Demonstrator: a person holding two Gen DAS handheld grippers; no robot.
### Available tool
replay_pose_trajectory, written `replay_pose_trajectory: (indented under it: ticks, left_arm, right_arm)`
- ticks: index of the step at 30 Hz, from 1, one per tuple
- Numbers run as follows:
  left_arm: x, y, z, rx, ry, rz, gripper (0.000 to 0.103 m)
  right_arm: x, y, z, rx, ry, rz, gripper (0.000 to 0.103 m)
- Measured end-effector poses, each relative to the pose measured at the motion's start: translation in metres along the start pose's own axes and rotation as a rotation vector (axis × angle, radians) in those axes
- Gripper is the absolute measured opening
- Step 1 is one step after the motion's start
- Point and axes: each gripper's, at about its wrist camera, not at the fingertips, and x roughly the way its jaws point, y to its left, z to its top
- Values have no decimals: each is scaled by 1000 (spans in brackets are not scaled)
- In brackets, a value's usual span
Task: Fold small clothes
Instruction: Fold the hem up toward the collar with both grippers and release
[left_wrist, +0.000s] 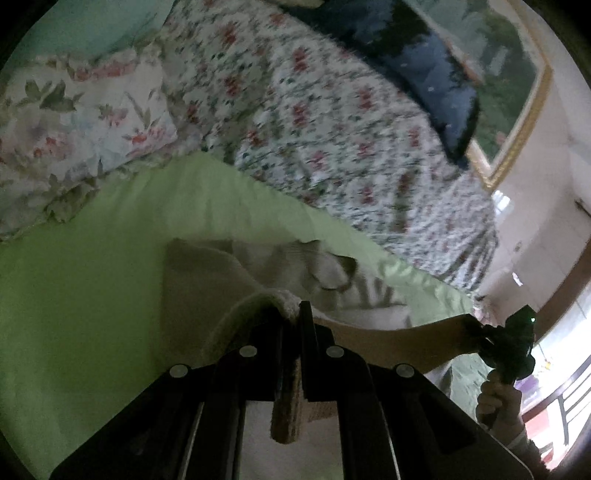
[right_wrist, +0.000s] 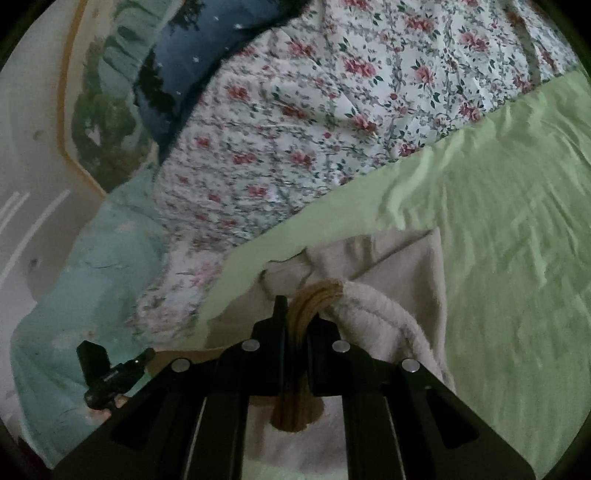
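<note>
A small beige garment (left_wrist: 207, 273) lies on the light green sheet (left_wrist: 74, 280). My left gripper (left_wrist: 293, 314) is shut on its ribbed hem edge, which bunches between the fingers. The cloth stretches tight to the right, toward my right gripper (left_wrist: 476, 328) at the far right. In the right wrist view the same garment (right_wrist: 399, 258) hangs from my right gripper (right_wrist: 299, 306), which is shut on a bunched tan edge. My left gripper (right_wrist: 147, 354) shows at the lower left there.
A floral quilt (left_wrist: 332, 129) covers the bed beyond the green sheet. A floral pillow (left_wrist: 74, 122) lies at the left. A dark blue pillow (left_wrist: 424, 62) and a gold-framed picture (left_wrist: 517, 122) are at the back. A pale blue blanket (right_wrist: 92, 277) lies at the left.
</note>
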Motion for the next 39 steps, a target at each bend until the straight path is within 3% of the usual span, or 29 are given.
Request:
replay_pose_trajectory:
  ticks: [11,17,18,20,21,22,25,27,31,34,36,39]
  left_arm:
    - [81,37,9,-31,89,85,6]
    - [104,47,4,-51,146,113,9]
    - [104,48,2,-61,157,116,9]
    - [98,48,-5,-89,172,90,16]
    - [92,45,-11,-95,176,79,20]
    - [87,42,-15,-91,181,76,26]
    - [71,23,-40,-67,197,32,32]
    - [69,3,-59,-50,218,-9,35]
    - [94,-46,-90,48,323,-88,36]
    - [108,-57,-90,102,335,-59,36]
    - [117,-56,-84,111,350,-56,36]
    - [127,-47,-63,131,340,-36,36]
  right_arm:
    - [71,-48,10,48,54,-112,10]
    - [86,-63,7,75,73,-151,10]
    - [88,-66,6,86,80,-153,13]
    - [87,-71,4,115,99,-164,34]
    - [82,-72,3,121,89,-167,52]
    - [74,-72,1,121,68,-168,60]
    - [44,-59,-7,92,-6,-173,61]
    - [32,-43,-18,51,-10,-129,61]
    - [52,-4,-44,-95,158,-28,61]
    - [84,22,-64,-235,326,16,61]
    - [101,28,-70,-289,401,-15,61]
    - [122,25,-64,-337,441,-80,61]
